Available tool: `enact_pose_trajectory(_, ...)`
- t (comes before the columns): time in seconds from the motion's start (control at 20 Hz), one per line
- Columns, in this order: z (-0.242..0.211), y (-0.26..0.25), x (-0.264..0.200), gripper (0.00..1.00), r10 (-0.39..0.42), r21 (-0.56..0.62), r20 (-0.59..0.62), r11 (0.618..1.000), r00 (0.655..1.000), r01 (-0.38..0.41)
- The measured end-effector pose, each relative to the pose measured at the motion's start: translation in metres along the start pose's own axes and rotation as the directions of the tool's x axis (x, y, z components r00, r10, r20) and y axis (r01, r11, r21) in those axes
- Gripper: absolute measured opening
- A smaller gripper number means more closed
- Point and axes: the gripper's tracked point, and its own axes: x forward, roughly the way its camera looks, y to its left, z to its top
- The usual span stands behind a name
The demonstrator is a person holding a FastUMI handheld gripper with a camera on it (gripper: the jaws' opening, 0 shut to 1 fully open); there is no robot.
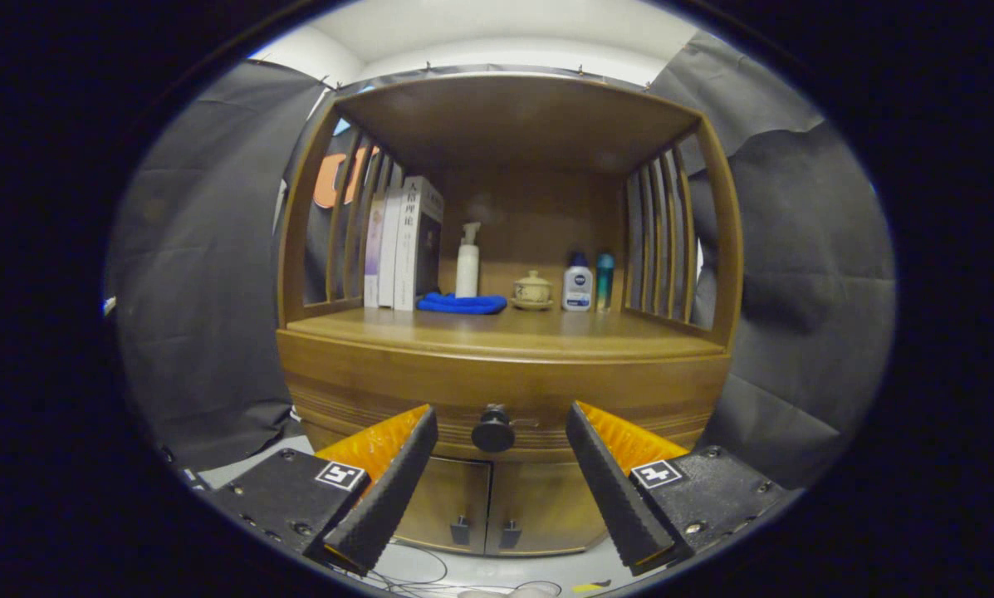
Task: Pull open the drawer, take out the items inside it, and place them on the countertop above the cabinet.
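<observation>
We see the gripper [501, 423] spread wide, fingers [390, 490] well apart and gripping nothing; the drawer [505, 386] of the wooden cabinet [717, 249] sits shut, its round dark knob [493, 430] in the gap btwn the two fingertips, slightly nearer the left one, w/ neither finger touching it as far as we can tell; below the drawer are two small cabinet doors [488, 507], both closed, each w/ a small dark pull; above the drawer the countertop [505, 330] is bare along its front edge; at the back of it stand several upright books [403, 245] on the left, then a white spray bottle [467, 262] behind a blue cloth [462, 304], a small lidded ceramic pot [533, 291], a white bottle w/ blue cap [578, 284] and a slim teal bottle [604, 281] just beside it; drawer contents are hidden from us.
</observation>
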Motion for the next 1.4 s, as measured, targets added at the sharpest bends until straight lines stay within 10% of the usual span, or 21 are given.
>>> enact_pose_trajectory(0.35, -0.035, -0.001, 0.059, 0.96, -0.022, -0.004, -0.071, 1.0, 0.997, 0.022)
enact_pose_trajectory(0.9, -0.04, 0.003, 0.08, 0.46, -0.046, 0.02, -0.083, 0.999, 0.995, 0.048)
enact_pose_trajectory(1.4, -0.045, 0.004, 0.063, 0.36, -0.034, 0.014, -0.131, 0.999, 0.991, 0.037)
